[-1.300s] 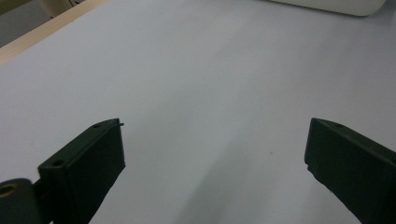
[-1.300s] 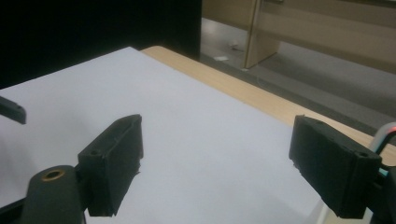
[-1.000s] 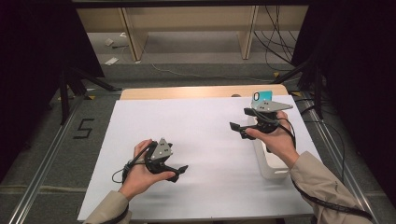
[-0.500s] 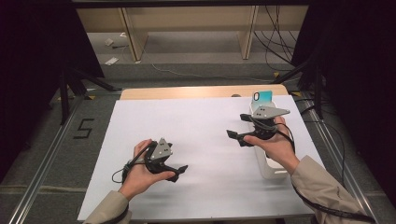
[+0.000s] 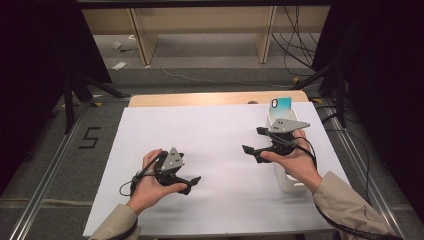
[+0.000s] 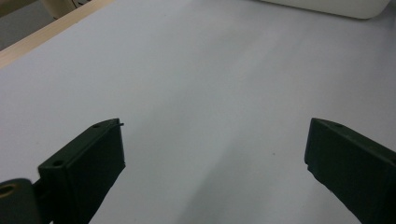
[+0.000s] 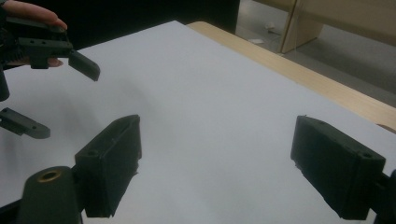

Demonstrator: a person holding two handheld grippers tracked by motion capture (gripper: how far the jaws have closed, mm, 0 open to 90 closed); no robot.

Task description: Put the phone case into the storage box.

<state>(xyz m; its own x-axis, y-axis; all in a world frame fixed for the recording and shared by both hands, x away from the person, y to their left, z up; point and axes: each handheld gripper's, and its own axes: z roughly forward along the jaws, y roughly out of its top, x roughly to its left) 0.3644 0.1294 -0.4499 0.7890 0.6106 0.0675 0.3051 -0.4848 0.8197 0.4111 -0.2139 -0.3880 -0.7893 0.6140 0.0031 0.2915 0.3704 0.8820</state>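
Observation:
My left gripper (image 5: pixel 192 184) rests low over the white sheet (image 5: pixel 215 145) at the near left, held in the person's left hand. In the left gripper view its jaws (image 6: pixel 215 135) stand wide apart with only bare sheet between them. My right gripper (image 5: pixel 252 141) hovers at the right, pointing left, and its jaws (image 7: pixel 217 135) are open with nothing in them. Behind the right hand a phone in a teal case (image 5: pixel 280 104) stands at the far end of a white container (image 5: pixel 287 182). The right gripper view also catches the left gripper (image 7: pixel 46 46) at its upper left.
The white sheet covers most of a wooden table, whose bare far edge (image 5: pixel 200 98) shows beyond it. The white container lies along the sheet's right side, and its edge (image 6: pixel 327 4) appears at the top of the left gripper view. Metal rails and cables flank the table.
The right hand has drifted slightly toward the person, so more of the phone shows behind it. The left hand has stayed put.

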